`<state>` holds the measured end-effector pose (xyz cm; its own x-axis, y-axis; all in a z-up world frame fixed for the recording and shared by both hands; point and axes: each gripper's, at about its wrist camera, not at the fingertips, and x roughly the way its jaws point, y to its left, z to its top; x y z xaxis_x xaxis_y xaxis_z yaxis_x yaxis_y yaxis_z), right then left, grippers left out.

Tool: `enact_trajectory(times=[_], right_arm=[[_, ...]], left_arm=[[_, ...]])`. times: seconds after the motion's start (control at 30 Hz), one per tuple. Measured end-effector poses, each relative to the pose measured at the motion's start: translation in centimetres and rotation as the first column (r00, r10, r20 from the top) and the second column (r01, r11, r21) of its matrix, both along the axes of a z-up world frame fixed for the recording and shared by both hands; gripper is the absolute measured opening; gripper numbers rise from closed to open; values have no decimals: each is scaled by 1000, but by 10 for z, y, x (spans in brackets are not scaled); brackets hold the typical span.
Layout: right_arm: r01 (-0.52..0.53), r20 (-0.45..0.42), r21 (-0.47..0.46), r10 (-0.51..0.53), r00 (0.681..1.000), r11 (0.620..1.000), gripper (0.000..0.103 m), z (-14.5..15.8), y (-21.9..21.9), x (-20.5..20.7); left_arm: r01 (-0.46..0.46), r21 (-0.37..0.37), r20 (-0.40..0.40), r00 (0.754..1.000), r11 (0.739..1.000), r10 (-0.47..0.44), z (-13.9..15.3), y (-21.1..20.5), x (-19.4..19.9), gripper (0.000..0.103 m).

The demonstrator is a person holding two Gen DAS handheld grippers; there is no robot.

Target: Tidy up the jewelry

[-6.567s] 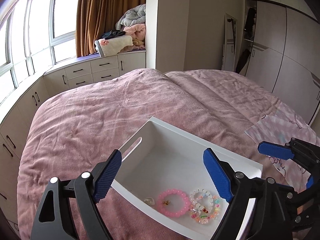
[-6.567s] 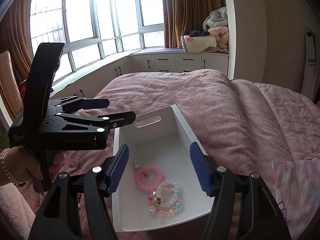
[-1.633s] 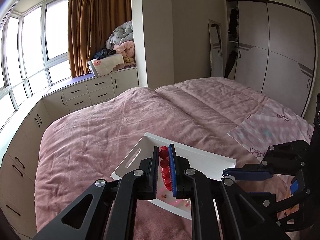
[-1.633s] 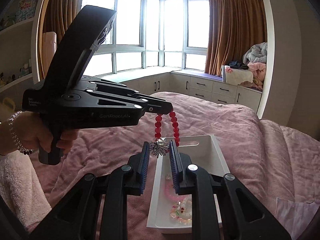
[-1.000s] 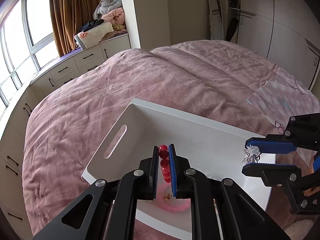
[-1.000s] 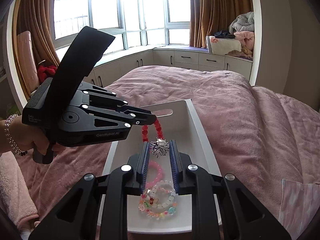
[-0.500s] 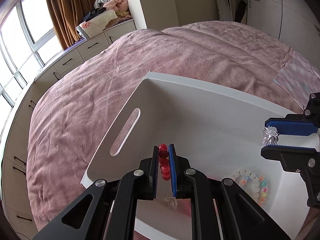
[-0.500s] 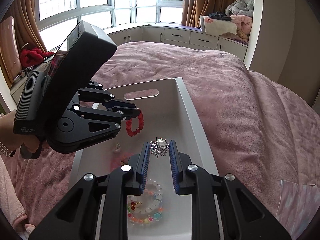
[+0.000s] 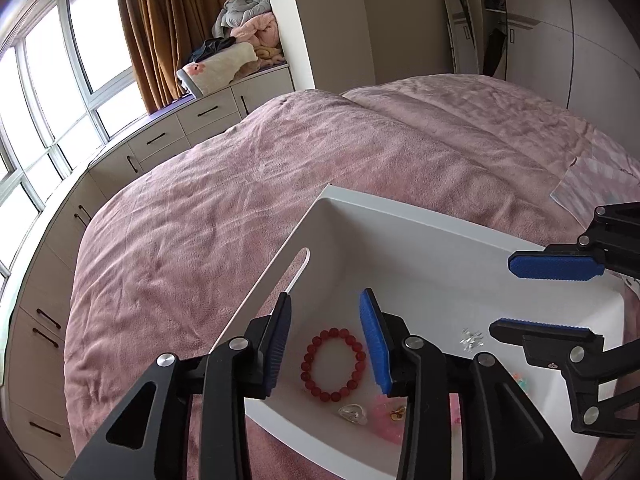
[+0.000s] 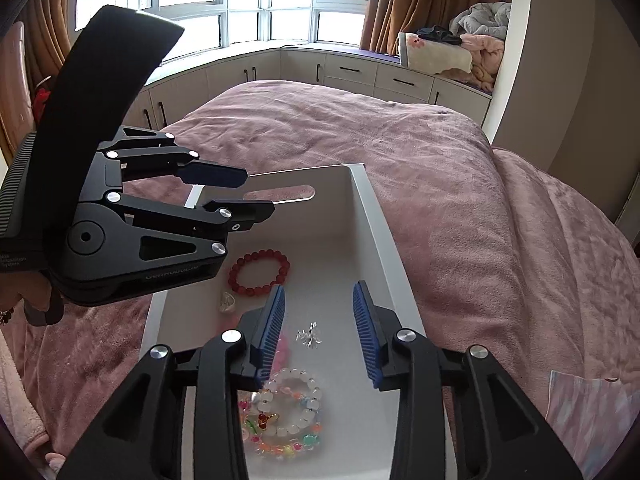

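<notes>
A white tray (image 9: 420,216) (image 10: 376,216) lies on the pink bedspread. On its floor rests a red bead bracelet (image 9: 333,364) (image 10: 259,273), right under my left gripper (image 9: 326,344) (image 10: 240,196), whose jaws are opening with nothing between them. A small silver sparkly piece (image 10: 309,335) (image 9: 471,338) sits on the tray floor beneath my right gripper (image 10: 318,332) (image 9: 550,300); its jaws are opening too and hold nothing. Also in the tray are a pink bracelet (image 9: 386,416), a clear heart-shaped piece (image 9: 352,414) (image 10: 227,303) and a white and multicoloured bead bracelet (image 10: 286,416).
The pink bedspread (image 9: 240,200) spreads all around the tray. A patterned pillowcase (image 10: 588,416) lies at the right. Low drawer cabinets (image 9: 200,120) run under the windows, with piled bedding (image 9: 244,44) on the window seat. A person's hand (image 10: 28,292) holds the left gripper.
Both grippers have let go: the red bracelet dropped from the left one and the silver piece from the right one onto the tray floor. Both pairs of jaws have parted.
</notes>
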<state>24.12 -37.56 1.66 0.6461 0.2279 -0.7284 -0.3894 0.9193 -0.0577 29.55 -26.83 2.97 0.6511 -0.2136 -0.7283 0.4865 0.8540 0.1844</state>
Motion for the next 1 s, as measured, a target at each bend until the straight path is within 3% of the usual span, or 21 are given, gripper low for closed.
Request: enact_trajectory(times=[0.13, 0.2, 0.37, 0.57, 1.0], right_arm=[[11, 26, -24, -10, 1000, 1000, 61, 5, 2, -4], [16, 42, -32, -15, 999, 999, 64, 8, 2, -7], [37, 101, -45, -32, 994, 998, 77, 22, 2, -17], [50, 182, -32, -43, 982, 998, 82, 51, 3, -34], [27, 356, 7, -28, 934, 1000, 92, 117, 2, -110]], left_arm=[[-16, 48, 70, 997, 999, 12, 12, 0, -14, 59], [-25, 76, 106, 994, 997, 17, 17, 0, -22, 69], [-73, 68, 159, 985, 995, 61, 33, 12, -39, 79], [-132, 34, 241, 963, 991, 120, 60, 26, -65, 90], [-177, -119, 356, 911, 977, 208, 123, 41, -144, 100]])
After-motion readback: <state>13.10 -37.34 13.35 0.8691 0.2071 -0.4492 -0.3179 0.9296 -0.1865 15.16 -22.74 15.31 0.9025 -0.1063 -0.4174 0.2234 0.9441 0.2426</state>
